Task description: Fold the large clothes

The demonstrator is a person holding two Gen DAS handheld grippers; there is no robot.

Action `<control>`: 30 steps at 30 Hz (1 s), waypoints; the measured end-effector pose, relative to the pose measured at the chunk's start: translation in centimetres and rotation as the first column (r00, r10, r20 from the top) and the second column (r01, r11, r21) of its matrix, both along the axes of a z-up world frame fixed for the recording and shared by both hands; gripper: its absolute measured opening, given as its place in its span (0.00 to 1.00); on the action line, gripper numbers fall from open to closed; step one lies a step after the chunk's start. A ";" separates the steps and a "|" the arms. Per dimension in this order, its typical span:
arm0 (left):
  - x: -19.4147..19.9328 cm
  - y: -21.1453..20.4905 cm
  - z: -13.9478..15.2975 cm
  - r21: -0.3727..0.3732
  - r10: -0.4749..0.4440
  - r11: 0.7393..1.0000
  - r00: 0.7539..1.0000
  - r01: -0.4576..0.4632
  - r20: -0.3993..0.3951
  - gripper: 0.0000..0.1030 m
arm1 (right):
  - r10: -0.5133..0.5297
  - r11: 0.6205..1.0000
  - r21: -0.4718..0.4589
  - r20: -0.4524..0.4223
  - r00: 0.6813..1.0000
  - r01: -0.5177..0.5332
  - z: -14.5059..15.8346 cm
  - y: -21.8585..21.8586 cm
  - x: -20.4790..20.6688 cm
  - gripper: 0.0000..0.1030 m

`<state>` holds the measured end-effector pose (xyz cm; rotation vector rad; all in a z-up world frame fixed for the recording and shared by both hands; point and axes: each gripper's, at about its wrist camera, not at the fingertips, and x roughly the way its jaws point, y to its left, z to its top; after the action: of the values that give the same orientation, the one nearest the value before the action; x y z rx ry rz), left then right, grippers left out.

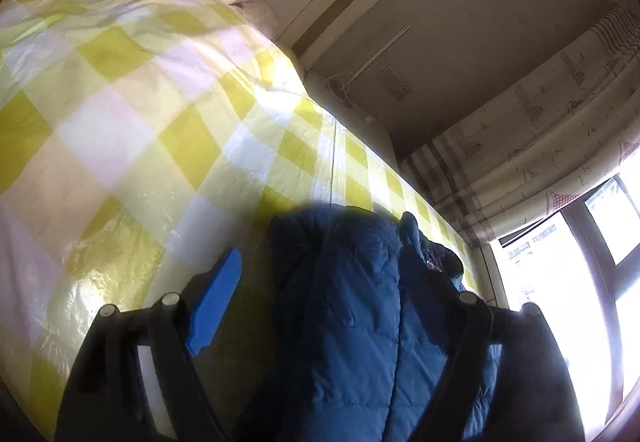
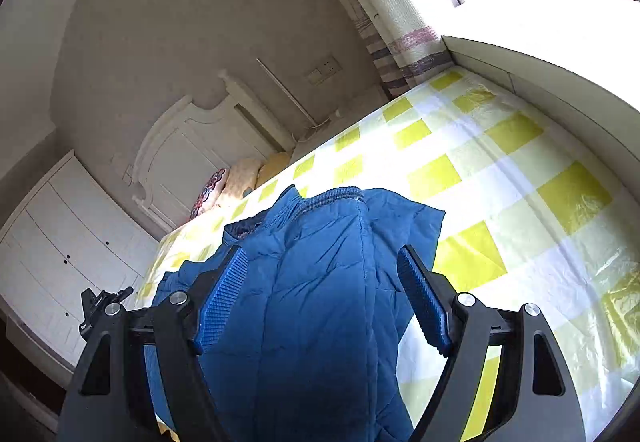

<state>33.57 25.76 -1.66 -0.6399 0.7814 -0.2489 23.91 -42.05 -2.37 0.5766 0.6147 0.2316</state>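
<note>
Blue quilted puffer jacket (image 1: pixel 360 322) fills six o'clock between my left gripper (image 1: pixel 332 306) fingers, jaws spread, over the yellow-checked bed cover (image 1: pixel 120 102). Right view: it bunches at six o'clock inside my released right gripper (image 2: pixel 324 302); soft, light, slippery, so I'd pinch the ribbed collar (image 2: pixel 332 196).

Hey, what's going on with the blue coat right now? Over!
Left gripper open, right gripper open. Blue coat bunched between both pairs of fingers, on the checked bedcover. Nothing in the way.

Checked bed (image 2: pixel 500 170) carries blue jacket (image 2: pixel 320 282), apparently pillows (image 2: pixel 240 178).
</note>
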 end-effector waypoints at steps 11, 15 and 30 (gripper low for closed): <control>5.1 -7.4 -0.5 0.224 -0.249 0.939 0.965 0.263 -0.089 0.88 | 0.197 0.960 -0.169 -0.162 0.967 -0.224 -0.7 4.1 7.6 0.74; 5.9 -8.0 -1.1 0.241 -0.258 0.933 0.963 0.269 -0.075 0.70 | 0.227 0.944 -0.199 -0.184 0.956 -0.263 -1.0 5.0 8.4 0.73; 2.2 -12.2 14.6 0.440 -0.211 0.896 0.934 0.067 0.287 0.14 | 0.070 0.922 -0.387 0.170 0.983 0.001 13.0 6.4 2.1 0.10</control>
<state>35.82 13.54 12.90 -0.1186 0.5324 -0.2982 25.99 -35.64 10.63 0.1598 0.4768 0.1865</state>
